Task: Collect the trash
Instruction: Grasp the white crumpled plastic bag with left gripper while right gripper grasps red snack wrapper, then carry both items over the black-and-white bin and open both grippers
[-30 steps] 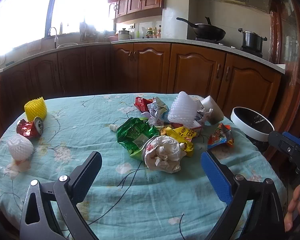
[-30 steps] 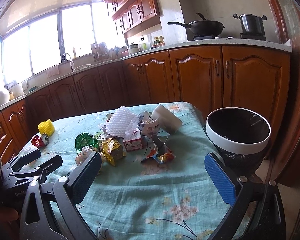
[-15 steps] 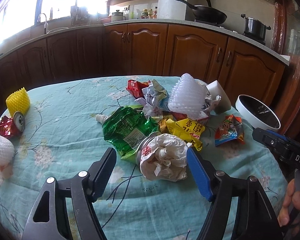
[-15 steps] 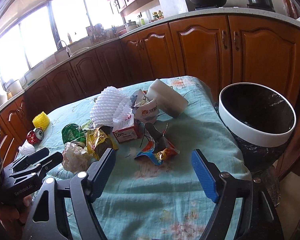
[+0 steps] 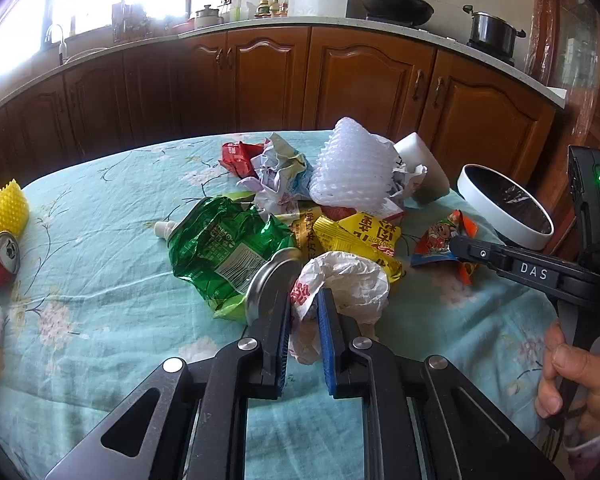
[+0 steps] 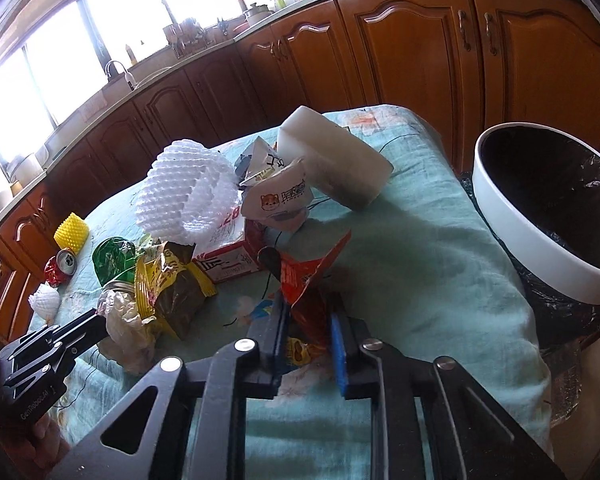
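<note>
Left gripper point(image 5: 303, 308) and right gripper point(image 6: 309, 312): black angular frames, silver screws, blue pads; bare-skinned hand point(image 5: 576, 376) at four o'clock

Both wrist cameras are sitting low and close over the desk's point(image 5: 100, 280) near edge, facing the cabinets point(image 5: 260, 80); they are sharing the pile point(image 5: 352, 172), the right one looking nearer the bin point(image 6: 540, 216).

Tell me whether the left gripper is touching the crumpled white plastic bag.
Touching. In the left wrist view, the left gripper has both blue pads pressed against the white plastic bag, pinching its crumpled edge between them.
</note>
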Motion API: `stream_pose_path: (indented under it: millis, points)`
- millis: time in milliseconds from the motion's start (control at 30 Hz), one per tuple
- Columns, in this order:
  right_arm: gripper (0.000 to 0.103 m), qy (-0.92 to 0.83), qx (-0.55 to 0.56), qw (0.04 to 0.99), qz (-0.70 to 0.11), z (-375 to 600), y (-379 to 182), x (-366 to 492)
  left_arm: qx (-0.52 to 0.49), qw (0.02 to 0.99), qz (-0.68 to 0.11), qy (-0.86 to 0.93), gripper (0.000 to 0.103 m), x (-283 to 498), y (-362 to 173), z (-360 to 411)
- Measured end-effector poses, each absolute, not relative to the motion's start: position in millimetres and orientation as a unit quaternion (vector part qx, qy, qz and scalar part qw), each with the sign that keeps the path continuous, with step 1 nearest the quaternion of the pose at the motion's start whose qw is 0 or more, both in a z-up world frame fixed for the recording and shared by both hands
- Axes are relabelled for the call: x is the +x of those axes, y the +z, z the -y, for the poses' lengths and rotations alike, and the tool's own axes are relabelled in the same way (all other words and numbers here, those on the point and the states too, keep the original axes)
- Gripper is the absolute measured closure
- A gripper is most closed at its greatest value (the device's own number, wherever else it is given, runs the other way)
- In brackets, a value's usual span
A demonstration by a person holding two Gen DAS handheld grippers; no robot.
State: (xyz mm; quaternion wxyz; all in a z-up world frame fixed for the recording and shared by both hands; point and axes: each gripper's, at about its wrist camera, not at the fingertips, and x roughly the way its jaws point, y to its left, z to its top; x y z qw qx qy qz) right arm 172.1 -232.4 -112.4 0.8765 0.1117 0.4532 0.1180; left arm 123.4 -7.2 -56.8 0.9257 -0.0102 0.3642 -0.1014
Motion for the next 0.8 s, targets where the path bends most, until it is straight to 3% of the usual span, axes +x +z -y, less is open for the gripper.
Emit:
stream_pose_path:
  millis: [33,800]
  points:
    - [0.094,0.118,0.109,0.878,-0.45,232,-110,170,-0.01,0.927,-0.361,-0.104,0.092,121,-55,8]
    - [0.096,0.059,0.141,0.906,-0.395,320,-63,132,0.012,0.924,-0.324,-0.202,0.093,129,-19,85]
